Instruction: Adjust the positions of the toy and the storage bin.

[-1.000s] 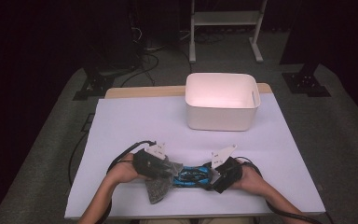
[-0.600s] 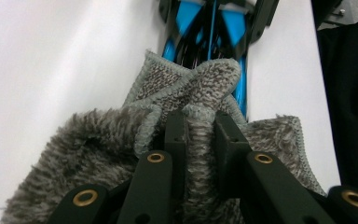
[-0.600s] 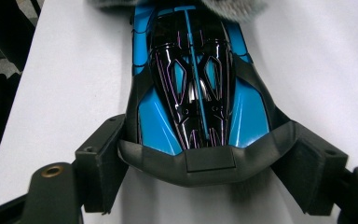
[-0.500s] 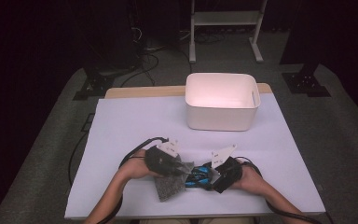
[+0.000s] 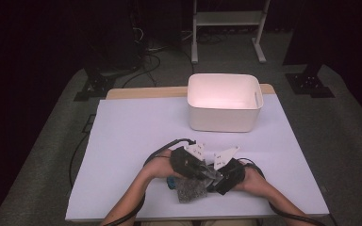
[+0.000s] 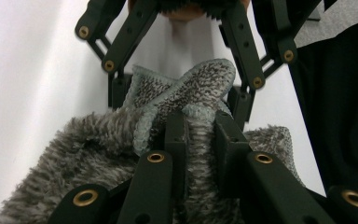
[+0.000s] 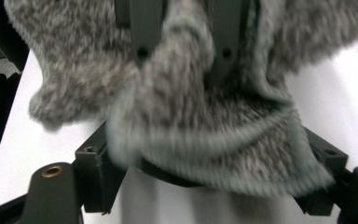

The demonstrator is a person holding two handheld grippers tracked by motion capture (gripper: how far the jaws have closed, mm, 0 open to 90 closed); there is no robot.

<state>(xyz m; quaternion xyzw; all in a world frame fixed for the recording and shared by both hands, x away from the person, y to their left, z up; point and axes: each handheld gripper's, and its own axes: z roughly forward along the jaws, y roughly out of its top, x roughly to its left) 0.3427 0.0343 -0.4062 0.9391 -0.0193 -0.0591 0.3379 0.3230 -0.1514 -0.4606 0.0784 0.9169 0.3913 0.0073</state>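
My left gripper (image 5: 202, 170) pinching fuzzy grey sock (image 5: 192, 188) at cuff; my right gripper (image 5: 219, 178) spread wide inside cuff. Sock at table's (image 5: 136, 141) near edge, long axis slanting down-left.

You have a rectangular table (image 5: 132, 141) in front of you, its top covered by a white sheet, with a strip of bare light wood showing along the far edge. A white rectangular plastic tub (image 5: 224, 109) stands near the far edge, toward the right corner. A fuzzy grey cloth (image 5: 192, 188) lies at the near edge, about midway along it.
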